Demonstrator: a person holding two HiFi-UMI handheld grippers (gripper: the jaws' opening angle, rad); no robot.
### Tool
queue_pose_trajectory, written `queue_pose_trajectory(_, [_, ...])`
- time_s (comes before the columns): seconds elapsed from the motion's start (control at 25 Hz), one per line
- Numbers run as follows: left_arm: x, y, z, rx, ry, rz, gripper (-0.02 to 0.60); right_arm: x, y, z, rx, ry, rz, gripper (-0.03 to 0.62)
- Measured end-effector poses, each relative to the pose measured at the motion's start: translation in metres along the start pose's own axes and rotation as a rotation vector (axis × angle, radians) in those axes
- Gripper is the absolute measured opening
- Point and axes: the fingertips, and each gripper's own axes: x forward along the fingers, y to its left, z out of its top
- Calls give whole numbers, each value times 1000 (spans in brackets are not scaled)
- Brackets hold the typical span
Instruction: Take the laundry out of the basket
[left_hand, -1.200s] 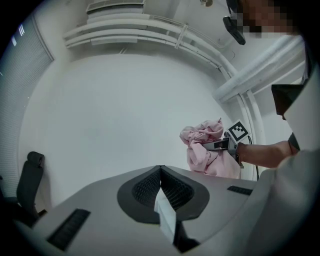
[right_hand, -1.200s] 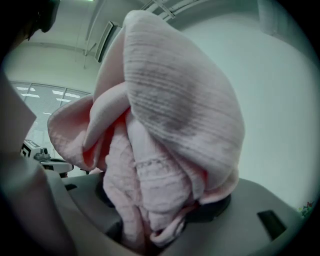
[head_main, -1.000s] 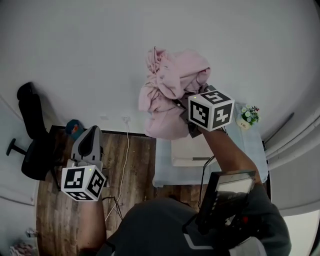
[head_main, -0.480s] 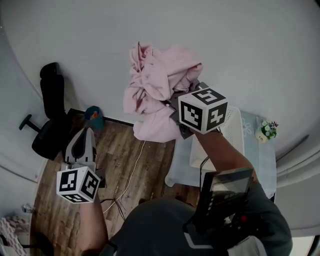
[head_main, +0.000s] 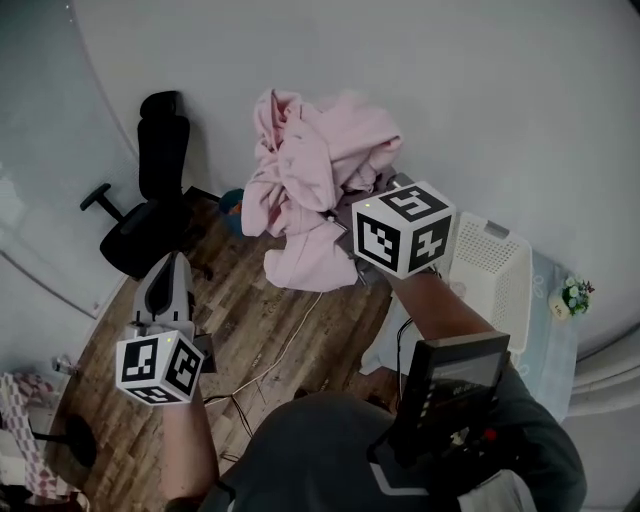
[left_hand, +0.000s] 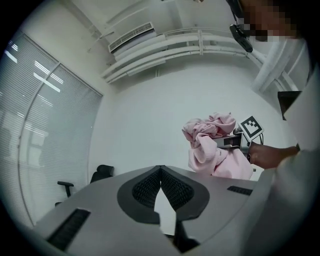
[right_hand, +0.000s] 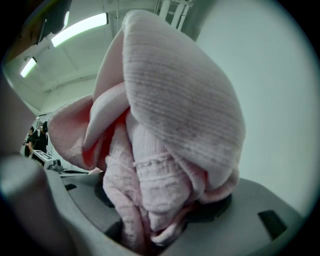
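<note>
Got the pink garment (head_main: 320, 185) bunched and hanging in mid-air at 12 o'clock of the head view, clear of the white basket (head_main: 492, 275). Clamped in the right gripper (head_main: 348, 210), jaws part-way closed on a thick wad of it.

Versus a second ago: swung left. Had the basket at 6 o'clock right under the cloth; now puts it at 4 o'clock on the table (head_main: 550, 350), with wood floor (head_main: 240, 310) under the hanging tail. Also brings the black chair (head_main: 150, 210) in from the 9 o'clock edge to 10 o'clock. Same grip, same bunch.

Reads as this piece being out and carried away from the basket. Needs a drop spot next; none obvious. Can't confirm the basket is empty.

Parks the left gripper (head_main: 172, 268) at 8 o'clock, jaws together, nothing between.

Per view:
- right gripper view: shows knit ribbing and a cuff-like fold pinched deep in the jaws; blocks most of the room.
- left gripper view: gives the side look, cloth drooping below the right gripper, plus blinds (left_hand: 50, 125) at 9 o'clock and ceiling unit (left_hand: 131, 36) at 12.
- head view only: shows basket and floor.
</note>
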Motion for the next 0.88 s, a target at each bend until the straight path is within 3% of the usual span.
queue_pose_trajectory(0.6, [32, -9, -22, -6, 38, 163, 9, 39, -16, -54, 93, 40, 194, 308])
queue_pose_trajectory(0.88, [12, 11, -34, -10, 53, 210, 8, 55, 28, -82, 110, 70, 281, 309])
